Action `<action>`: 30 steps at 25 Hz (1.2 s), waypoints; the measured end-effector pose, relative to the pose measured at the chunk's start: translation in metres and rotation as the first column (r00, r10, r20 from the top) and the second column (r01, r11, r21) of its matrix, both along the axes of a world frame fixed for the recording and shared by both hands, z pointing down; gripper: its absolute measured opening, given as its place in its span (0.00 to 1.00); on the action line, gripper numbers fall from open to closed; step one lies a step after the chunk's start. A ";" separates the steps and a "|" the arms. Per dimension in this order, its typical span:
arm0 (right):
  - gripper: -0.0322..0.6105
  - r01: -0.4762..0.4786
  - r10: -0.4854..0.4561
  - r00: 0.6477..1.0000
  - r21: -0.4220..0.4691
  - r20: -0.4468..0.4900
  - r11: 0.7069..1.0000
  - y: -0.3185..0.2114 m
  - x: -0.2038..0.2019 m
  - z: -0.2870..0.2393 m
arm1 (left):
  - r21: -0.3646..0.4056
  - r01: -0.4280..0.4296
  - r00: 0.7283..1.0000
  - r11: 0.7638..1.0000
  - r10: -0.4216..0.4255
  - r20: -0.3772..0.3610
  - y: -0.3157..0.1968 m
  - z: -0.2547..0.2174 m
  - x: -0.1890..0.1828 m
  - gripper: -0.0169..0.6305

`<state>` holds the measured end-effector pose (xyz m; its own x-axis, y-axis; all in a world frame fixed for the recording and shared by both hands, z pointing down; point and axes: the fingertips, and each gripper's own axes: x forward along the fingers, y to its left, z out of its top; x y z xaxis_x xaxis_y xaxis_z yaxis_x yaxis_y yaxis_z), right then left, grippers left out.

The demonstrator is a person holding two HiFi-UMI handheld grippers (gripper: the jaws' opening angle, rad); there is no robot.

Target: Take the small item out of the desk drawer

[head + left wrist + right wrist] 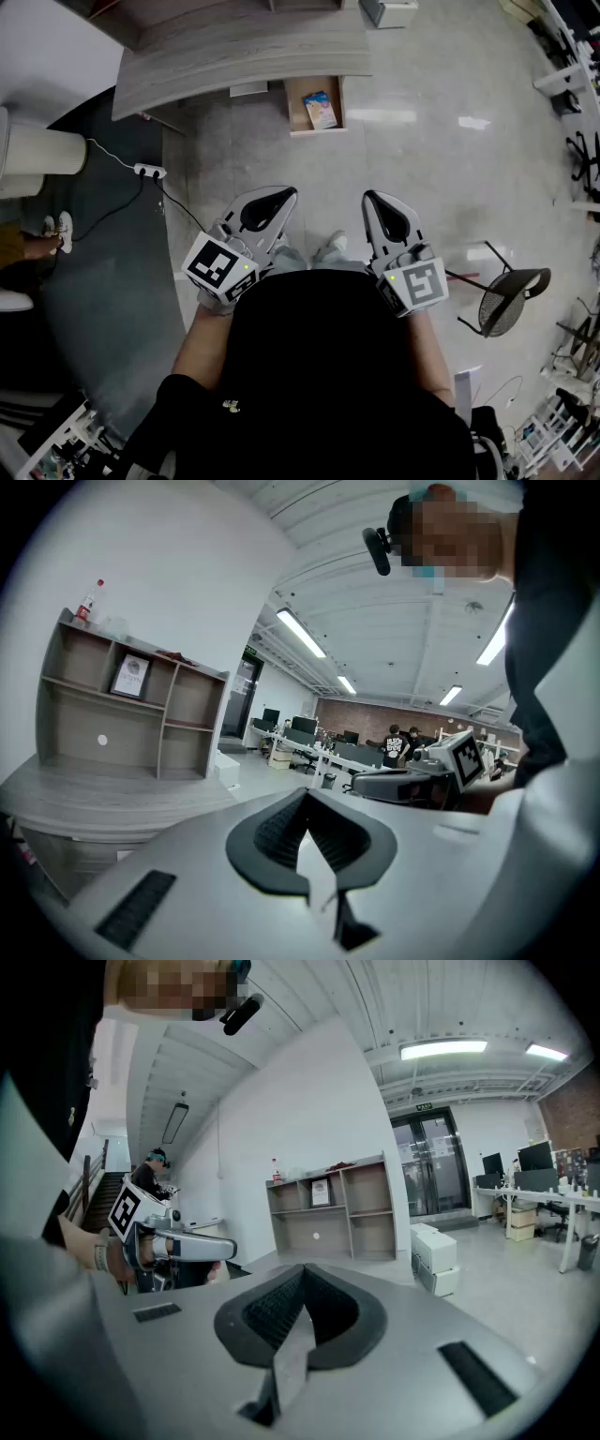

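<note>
Risk: we stand well apart from the drawer (294, 112), which is open at the desk (234, 47) front edge. Reaching in with the jaws closed would only shove the small colourful packet (320, 110) along the drawer's right wall.
Left gripper (287, 194): jaws pressed together, empty.
Right gripper (369, 197): jaws fully together, holding nothing.

Empty left tongs (305, 797), tips together, before shelves (131, 714)
</note>
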<state>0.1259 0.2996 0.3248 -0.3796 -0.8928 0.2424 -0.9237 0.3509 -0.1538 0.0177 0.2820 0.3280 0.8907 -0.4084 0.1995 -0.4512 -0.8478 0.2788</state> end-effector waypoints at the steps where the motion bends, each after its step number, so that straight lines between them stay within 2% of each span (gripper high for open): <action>1: 0.04 -0.004 0.004 1.000 0.013 -0.004 1.000 -0.002 -0.010 -0.001 | -0.002 -0.004 1.000 1.000 0.004 -0.011 0.000 0.000 -0.010 0.04; 3: 0.04 -0.005 0.005 1.000 0.025 -0.009 1.000 -0.003 -0.030 0.000 | -0.009 -0.009 1.000 1.000 0.009 -0.028 -0.001 0.001 -0.029 0.04; 7: 0.04 0.023 -0.023 0.999 -0.007 -0.025 1.000 -0.001 -0.059 0.007 | -0.009 -0.010 0.999 1.000 0.010 -0.042 -0.003 0.005 -0.051 0.04; 14: 0.04 0.004 -0.006 0.999 -0.030 -0.048 1.000 -0.022 -0.104 0.011 | 0.002 0.000 0.997 1.000 0.000 -0.075 -0.029 0.003 -0.099 0.04; 21: 0.05 -0.029 0.023 0.995 -0.057 -0.095 0.998 -0.054 -0.145 0.023 | -0.066 -0.009 0.991 0.998 0.000 -0.136 -0.056 0.014 -0.149 0.04; 26: 0.05 -0.038 0.033 0.995 -0.059 -0.093 0.998 -0.081 -0.154 0.029 | -0.083 0.016 0.991 0.996 -0.027 -0.134 -0.078 0.025 -0.164 0.04; 30: 0.05 -0.021 0.016 0.997 -0.068 -0.081 0.997 -0.118 -0.145 0.035 | -0.090 0.047 0.992 0.995 -0.057 -0.112 -0.107 0.031 -0.160 0.04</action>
